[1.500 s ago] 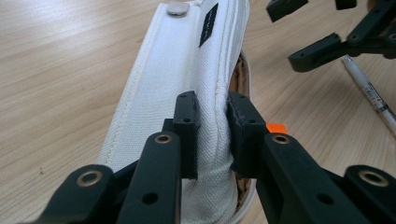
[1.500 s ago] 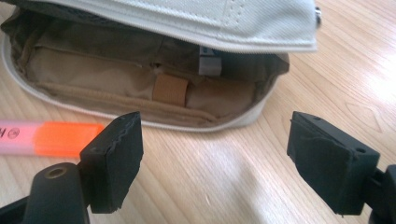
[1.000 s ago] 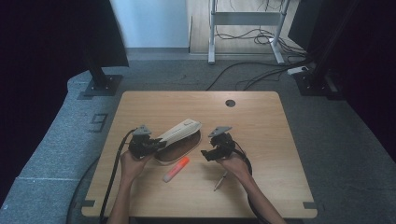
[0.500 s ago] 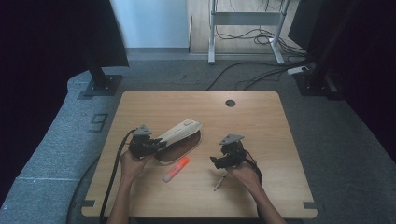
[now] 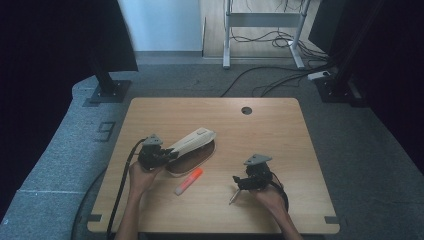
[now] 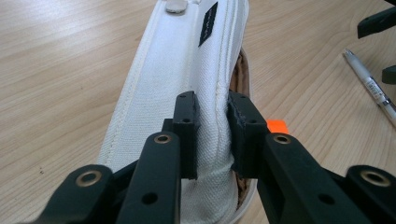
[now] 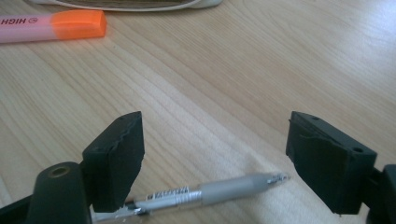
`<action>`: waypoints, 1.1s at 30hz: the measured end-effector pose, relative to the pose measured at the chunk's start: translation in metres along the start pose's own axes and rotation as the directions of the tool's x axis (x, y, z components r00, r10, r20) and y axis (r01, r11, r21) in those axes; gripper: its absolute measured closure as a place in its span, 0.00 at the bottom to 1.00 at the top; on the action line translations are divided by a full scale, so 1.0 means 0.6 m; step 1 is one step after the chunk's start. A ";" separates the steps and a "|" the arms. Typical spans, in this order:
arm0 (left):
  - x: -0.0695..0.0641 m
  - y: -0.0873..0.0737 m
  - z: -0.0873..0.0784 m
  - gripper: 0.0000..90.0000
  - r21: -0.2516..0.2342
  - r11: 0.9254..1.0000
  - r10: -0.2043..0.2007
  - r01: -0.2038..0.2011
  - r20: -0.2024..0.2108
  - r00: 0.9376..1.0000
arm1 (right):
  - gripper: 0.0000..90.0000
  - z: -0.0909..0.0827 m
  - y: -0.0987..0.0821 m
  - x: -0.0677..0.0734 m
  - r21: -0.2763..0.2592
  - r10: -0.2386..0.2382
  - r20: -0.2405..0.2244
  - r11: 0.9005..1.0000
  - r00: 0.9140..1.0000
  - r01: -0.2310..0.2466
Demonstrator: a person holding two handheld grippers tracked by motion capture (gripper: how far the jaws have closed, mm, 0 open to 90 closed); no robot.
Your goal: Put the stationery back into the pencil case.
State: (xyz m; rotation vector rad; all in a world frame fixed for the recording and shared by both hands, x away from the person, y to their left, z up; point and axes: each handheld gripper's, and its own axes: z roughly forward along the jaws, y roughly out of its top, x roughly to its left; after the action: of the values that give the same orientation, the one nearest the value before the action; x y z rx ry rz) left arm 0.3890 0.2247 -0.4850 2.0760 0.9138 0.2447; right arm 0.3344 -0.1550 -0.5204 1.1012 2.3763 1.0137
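1. At the left side of the wooden table (image 5: 280,125), the left gripper (image 5: 159,154) is held in the person's left hand (image 5: 140,176). Its jaws are clamped on the near end of a white fabric pencil case (image 5: 192,141). In the left gripper view the two black pads pinch the upper flap of the pencil case (image 6: 187,70), and the cloth is squeezed between them.

2. The pencil case lies at the middle left of the table, slanted away from the left gripper. The flap is lifted, and below it a brown inside is visible.

3. Just in front of the pencil case lies an orange and pink highlighter (image 5: 188,181), flat on the wood, apart from both grippers. In the right gripper view the highlighter (image 7: 51,25) is at the top left, with its orange cap pointing right.

4. More to the right a silver pen (image 5: 233,195) lies on the table. In the right gripper view the pen (image 7: 205,192) lies across the space between the jaws, low near the left one.

5. The right gripper (image 5: 243,182) is in the person's right hand (image 5: 267,197). Its jaws stand wide apart; they have just been closing a little, and the pads do not press on the pen.
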 end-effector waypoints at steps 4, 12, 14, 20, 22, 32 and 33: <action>0.000 0.000 0.000 0.83 0.001 1.000 0.000 0.000 -0.001 1.000 | 0.23 -0.003 -0.009 0.003 -0.002 0.009 0.004 1.000 1.000 -0.009; -0.001 0.000 0.000 0.83 0.005 1.000 0.004 -0.004 -0.001 1.000 | 0.26 0.000 -0.034 0.010 0.019 0.036 0.011 0.999 0.999 -0.036; -0.001 0.000 0.000 0.83 0.006 1.000 0.004 -0.004 0.000 1.000 | 0.26 0.001 -0.036 0.011 0.019 0.042 0.010 0.999 0.999 -0.042; -0.002 0.000 0.000 0.83 0.008 1.000 0.006 -0.006 -0.001 1.000 | 0.28 0.004 -0.045 0.018 0.024 0.044 0.019 0.999 0.999 -0.044; -0.002 0.000 0.000 0.83 0.008 1.000 0.006 -0.006 -0.001 1.000 | 0.29 0.004 -0.045 0.019 0.027 0.044 0.024 0.999 0.999 -0.044; -0.003 0.000 0.001 0.83 0.012 1.000 0.008 -0.008 0.000 1.000 | 0.41 0.000 -0.053 0.018 0.048 0.054 0.051 0.997 0.997 -0.056; -0.003 0.000 0.001 0.83 0.012 1.000 0.008 -0.008 0.000 1.000 | 0.41 0.000 -0.053 0.018 0.048 0.054 0.051 0.997 0.997 -0.056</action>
State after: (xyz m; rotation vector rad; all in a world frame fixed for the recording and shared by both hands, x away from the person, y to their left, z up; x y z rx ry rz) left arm 0.3881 0.2232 -0.4852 2.0914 0.9092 0.2447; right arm 0.3105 -0.1609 -0.5433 1.2011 2.3557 0.9393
